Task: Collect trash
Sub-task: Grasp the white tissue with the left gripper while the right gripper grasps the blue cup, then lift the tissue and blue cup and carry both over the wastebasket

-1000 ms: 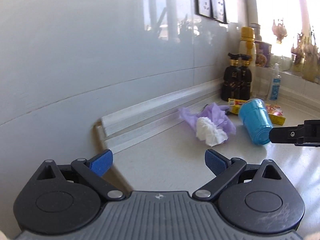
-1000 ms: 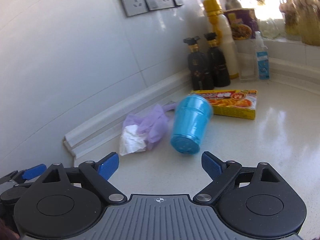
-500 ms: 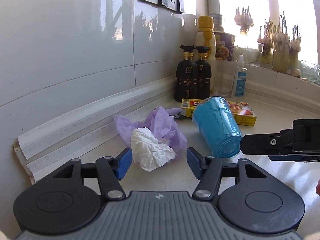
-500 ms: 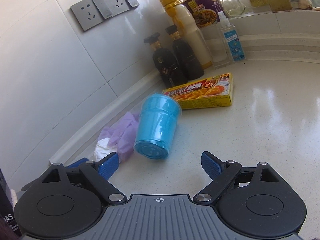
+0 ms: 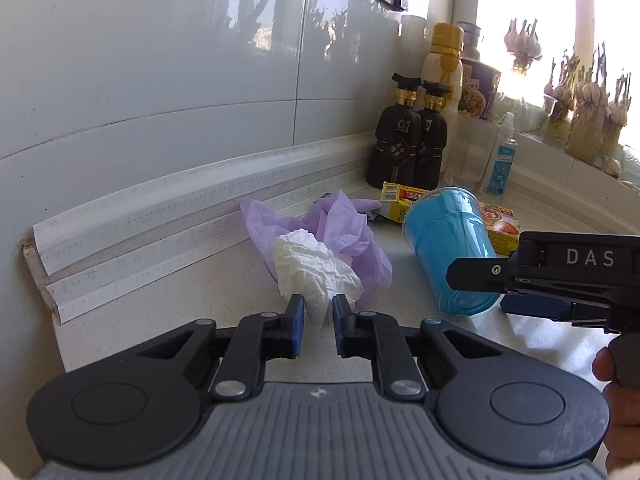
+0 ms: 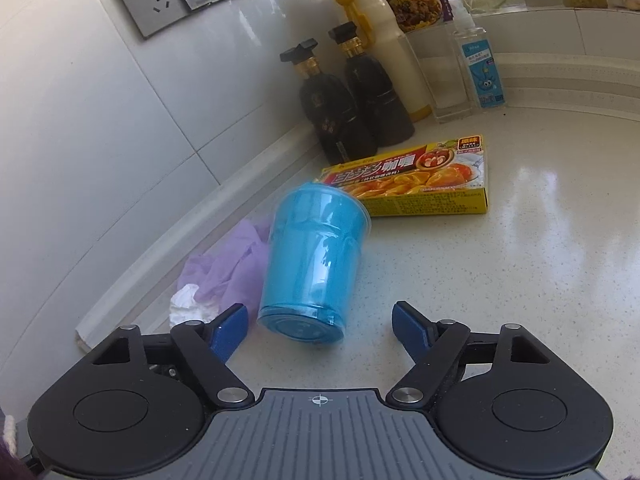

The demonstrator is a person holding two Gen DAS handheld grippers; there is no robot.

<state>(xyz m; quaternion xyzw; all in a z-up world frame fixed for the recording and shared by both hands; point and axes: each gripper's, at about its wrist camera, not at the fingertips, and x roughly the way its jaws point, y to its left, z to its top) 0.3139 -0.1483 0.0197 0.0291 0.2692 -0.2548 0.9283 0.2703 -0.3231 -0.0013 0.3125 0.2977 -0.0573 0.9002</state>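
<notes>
A crumpled white tissue (image 5: 312,264) lies on the pale counter (image 6: 520,280) against a purple plastic glove (image 5: 344,224). My left gripper (image 5: 319,316) is closing, and its blue pads pinch the tissue's near end. A blue plastic cup (image 6: 316,248) lies on its side to the right, base toward my right gripper (image 6: 320,326). That gripper's jaws are closing with the cup's base between them; a gap shows beside each pad. In the left wrist view one of its fingers (image 5: 480,274) crosses in front of the cup (image 5: 448,240). The right wrist view shows the tissue (image 6: 184,304) and glove (image 6: 232,268) left of the cup.
A yellow curry box (image 6: 420,176) lies behind the cup. Two dark bottles (image 6: 328,108), a cream bottle (image 6: 384,40) and a clear spray bottle (image 6: 478,68) stand at the wall corner. A white trim strip (image 5: 160,200) runs along the tiled wall. A hand (image 5: 624,392) shows at the right edge.
My left gripper swung right and came up to the tissue, and its jaws went from wide to pinching it. My right gripper moved up to the blue cup and its jaws narrowed.
</notes>
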